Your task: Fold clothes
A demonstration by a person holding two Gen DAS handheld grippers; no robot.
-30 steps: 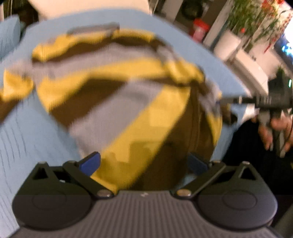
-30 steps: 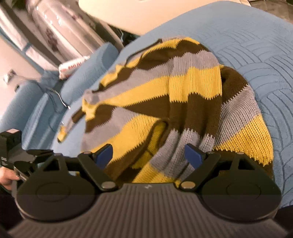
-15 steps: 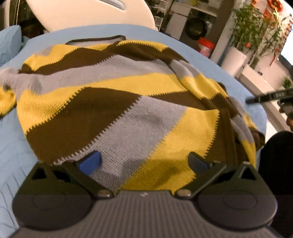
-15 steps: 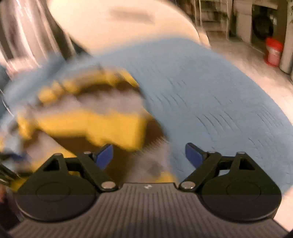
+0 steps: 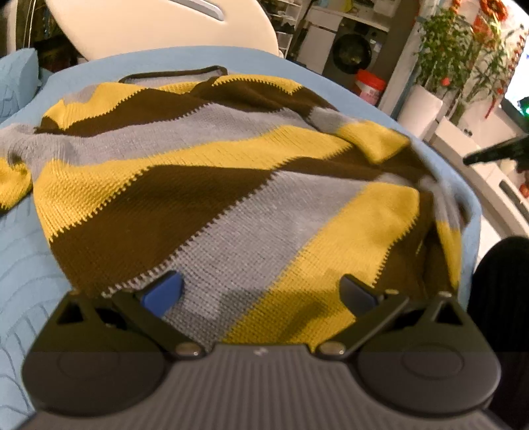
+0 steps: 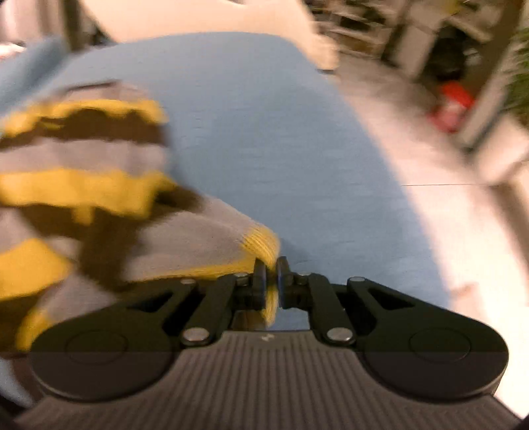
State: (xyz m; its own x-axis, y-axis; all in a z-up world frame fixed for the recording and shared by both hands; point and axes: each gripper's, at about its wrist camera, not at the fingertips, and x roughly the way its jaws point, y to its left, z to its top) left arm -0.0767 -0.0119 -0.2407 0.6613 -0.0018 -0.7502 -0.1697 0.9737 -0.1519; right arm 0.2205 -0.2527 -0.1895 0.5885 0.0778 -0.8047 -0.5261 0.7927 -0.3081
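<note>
A knitted sweater (image 5: 211, 185) with yellow, brown and grey stripes lies spread on a blue quilted bed (image 5: 29, 264). Its collar is at the far side. My left gripper (image 5: 261, 291) is open and empty, held just above the sweater's near hem. In the right wrist view, which is blurred, my right gripper (image 6: 270, 281) is shut on the yellow cuff of the sweater's sleeve (image 6: 198, 241), with the sleeve trailing off to the left over the bed (image 6: 281, 139). The right gripper's tip also shows at the right edge of the left wrist view (image 5: 496, 152).
A white headboard (image 5: 158, 23) stands behind the bed. A blue pillow (image 5: 18, 79) lies at the far left. To the right of the bed are a red-lidded jar (image 5: 370, 86), potted plants (image 5: 463, 59) and white furniture. The floor (image 6: 446, 231) lies right of the bed's edge.
My right gripper has closed on the sleeve cuff and swung to the bed's right side. My left gripper has stayed open and moved slightly nearer over the hem.
</note>
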